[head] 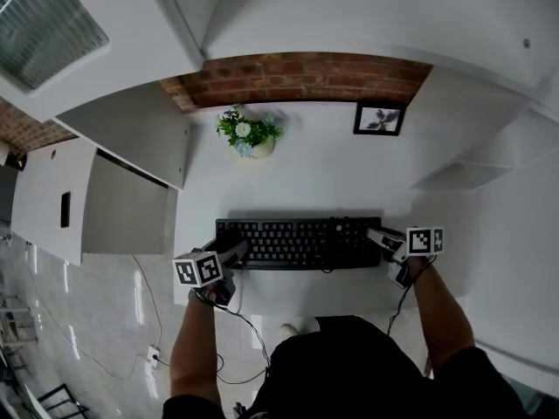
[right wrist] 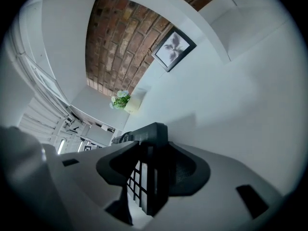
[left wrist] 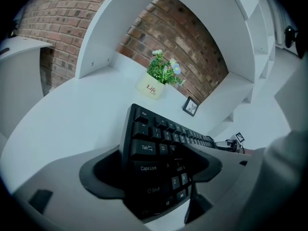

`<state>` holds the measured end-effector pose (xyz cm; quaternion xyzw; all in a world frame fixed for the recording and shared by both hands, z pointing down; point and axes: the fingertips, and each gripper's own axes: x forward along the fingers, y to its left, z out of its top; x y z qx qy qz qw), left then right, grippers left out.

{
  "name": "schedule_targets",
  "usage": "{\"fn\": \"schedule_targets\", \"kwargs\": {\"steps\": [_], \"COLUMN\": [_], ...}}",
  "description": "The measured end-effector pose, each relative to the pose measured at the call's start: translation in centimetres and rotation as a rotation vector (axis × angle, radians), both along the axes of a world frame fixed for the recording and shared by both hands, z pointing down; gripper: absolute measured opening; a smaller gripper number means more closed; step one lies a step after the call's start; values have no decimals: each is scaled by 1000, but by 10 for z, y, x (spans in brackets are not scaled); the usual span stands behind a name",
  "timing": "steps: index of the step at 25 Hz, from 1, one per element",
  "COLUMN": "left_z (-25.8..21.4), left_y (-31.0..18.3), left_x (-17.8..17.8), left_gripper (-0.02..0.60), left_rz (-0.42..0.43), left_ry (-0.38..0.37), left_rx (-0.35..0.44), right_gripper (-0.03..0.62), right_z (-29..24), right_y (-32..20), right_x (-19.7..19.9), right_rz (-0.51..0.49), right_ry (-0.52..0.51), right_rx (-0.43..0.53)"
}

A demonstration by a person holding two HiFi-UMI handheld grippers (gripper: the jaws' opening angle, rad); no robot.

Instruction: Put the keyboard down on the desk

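Nearest the person, the left gripper (head: 238,253) and the right gripper (head: 382,238) sit at the two short ends of the black keyboard (head: 297,243). Each gripper's own view shows its jaws spread, with a keyboard end between them and a dark gap beside the pads, so both read as released rather than clamped. The keyboard lies flat and level on the white desk (head: 323,173), close to and parallel with the desk's near edge. The putting-down therefore looks finished, and the step in hand is letting go. The next move calls for drawing each gripper straight outward, left one to the left and right one to the right, without catching a jaw on the keyboard's ends or nudging it toward the near edge, where little margin remains. The left gripper is close to the desk's left edge, with open floor and a trailing cable (head: 247,323) beyond it. The right gripper has bare desk beside it before the white shelf unit (head: 454,177). Beyond the keyboard the desk is open up to a small flowerpot (head: 249,135) at far left and a picture frame (head: 379,119) at far right, both well apart from the keyboard. Both stand against the brick wall (head: 297,77).
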<state>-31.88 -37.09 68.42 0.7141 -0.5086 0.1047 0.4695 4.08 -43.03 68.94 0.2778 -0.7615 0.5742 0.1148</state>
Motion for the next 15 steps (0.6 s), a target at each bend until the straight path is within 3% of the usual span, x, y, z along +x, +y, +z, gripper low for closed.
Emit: {"fn": "schedule_targets", "kwargs": {"steps": [10,15], "left_z": [5,4], "left_y": [-2,-2], "left_x": [1,-1], "left_gripper": [380,388], "left_rz": [-63,-99], "left_ry": [-82,-125], "left_rx": [-49,-46], "right_gripper": [195,196], "right_z": [7,5], "right_y": [-6,-9], "right_x": [10,11], "right_rz": [113,158], "right_ry": [134,154], "right_rx": [40,72]}}
